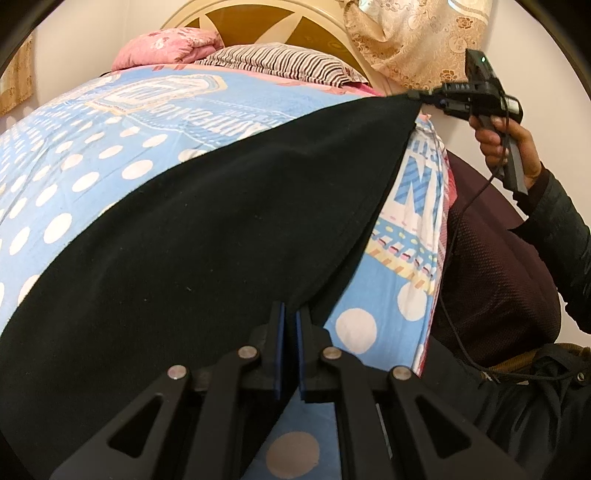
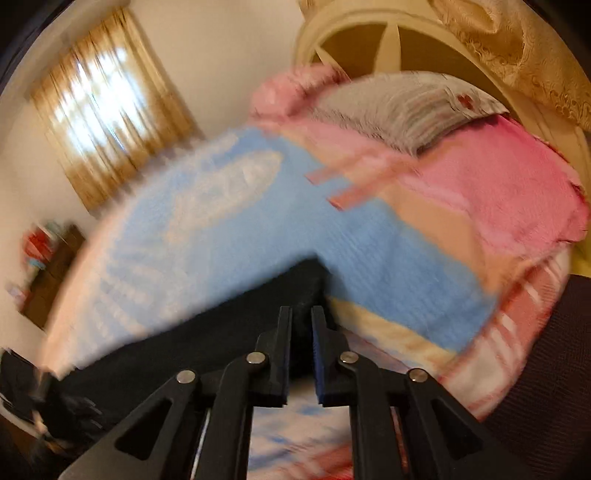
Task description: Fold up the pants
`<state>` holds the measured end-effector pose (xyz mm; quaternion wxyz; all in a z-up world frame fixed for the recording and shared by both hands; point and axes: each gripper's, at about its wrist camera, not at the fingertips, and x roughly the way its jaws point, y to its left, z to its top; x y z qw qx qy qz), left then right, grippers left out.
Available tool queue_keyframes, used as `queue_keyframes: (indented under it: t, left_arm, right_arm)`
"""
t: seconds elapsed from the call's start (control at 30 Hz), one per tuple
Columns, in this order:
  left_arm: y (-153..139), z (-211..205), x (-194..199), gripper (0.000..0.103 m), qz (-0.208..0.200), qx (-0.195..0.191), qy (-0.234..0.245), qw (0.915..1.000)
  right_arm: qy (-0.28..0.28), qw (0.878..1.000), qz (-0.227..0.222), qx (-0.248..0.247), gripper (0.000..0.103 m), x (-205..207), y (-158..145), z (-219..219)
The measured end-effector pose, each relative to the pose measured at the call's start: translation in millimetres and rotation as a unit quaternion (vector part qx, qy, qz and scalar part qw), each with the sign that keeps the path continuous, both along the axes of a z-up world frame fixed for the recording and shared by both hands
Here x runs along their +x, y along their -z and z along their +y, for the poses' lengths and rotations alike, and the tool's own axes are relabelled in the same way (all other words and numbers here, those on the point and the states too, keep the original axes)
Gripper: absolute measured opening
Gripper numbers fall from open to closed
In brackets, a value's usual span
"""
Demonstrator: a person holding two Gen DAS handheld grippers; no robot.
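Black pants [image 1: 221, 221] lie spread across a blue polka-dot bedsheet [image 1: 92, 155]. My left gripper [image 1: 290, 317] is shut on the near corner of the pants, with cloth pinched between its blue pads. A hand [image 1: 498, 140] holds my right gripper [image 1: 415, 95] at the far right corner of the pants, which rises taut to its tips. In the blurred right wrist view, my right gripper [image 2: 301, 317] has the black pants [image 2: 184, 332] bunched between its narrow-set fingers.
A striped pillow [image 1: 280, 61] and a pink quilt [image 1: 166, 46] lie at the cream headboard [image 1: 258, 26]. A gold floral cloth [image 1: 413, 40] hangs at the top right. A maroon mesh surface [image 1: 491, 277] borders the bed's right edge. A curtained window [image 2: 107, 110] is on the far wall.
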<state>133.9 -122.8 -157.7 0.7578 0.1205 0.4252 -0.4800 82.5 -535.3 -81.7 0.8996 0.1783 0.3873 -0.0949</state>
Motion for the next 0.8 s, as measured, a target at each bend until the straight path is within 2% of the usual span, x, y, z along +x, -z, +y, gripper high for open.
queue_keyframes:
  t: [0.03,0.07,0.1,0.2,0.27,0.43,0.47,0.5,0.53,0.67,0.8]
  left_arm:
    - [0,0,0,0.008,0.001,0.000,0.001,1.0000]
    - [0,1,1,0.008,0.001,-0.001,0.002,1.0000]
    - [-1,2,1,0.008,0.001,-0.001,0.003,1.0000]
    - [-1,2,2,0.008,0.001,-0.001,0.003,1.0000]
    - [-1,1,1,0.008,0.000,0.001,0.003,1.0000]
    - [-1,0,1,0.008,-0.001,0.003,0.002,1.0000]
    - [-1,0,1,0.008,0.000,0.002,0.001,1.0000]
    - [-1,0,1,0.008,0.001,0.001,0.001,1.0000]
    - [-1,1,1,0.008,0.002,0.000,0.001,1.0000]
    - [-1,4,2,0.008,0.004,-0.002,0.001,1.0000]
    - [-1,4,3,0.008,0.003,0.000,0.002,1.0000]
  right_arm:
    - [0.011,0.999,0.021,-0.027,0.027,-1,4,-2]
    - [0.024,0.998,0.026,-0.050,0.046,-3,4,-7]
    - [0.032,0.998,0.013,-0.049,0.050,-5,1,-12]
    - [0.015,1.000,-0.013,-0.008,0.050,6,-11,-26]
    - [-0.003,1.000,-0.014,0.011,0.050,25,-13,-31]
    - [-0.026,0.996,0.042,0.076,0.050,82,10,-42]
    - [-0.026,0.995,0.050,0.086,0.040,90,17,-42]
    - [-0.034,0.994,0.055,0.094,0.009,94,20,-41]
    - [-0.041,0.993,0.057,0.094,0.004,97,20,-37]
    - [-0.049,0.996,0.046,0.052,0.002,100,13,-23]
    - [-0.032,0.999,0.026,0.028,0.002,103,5,-24]
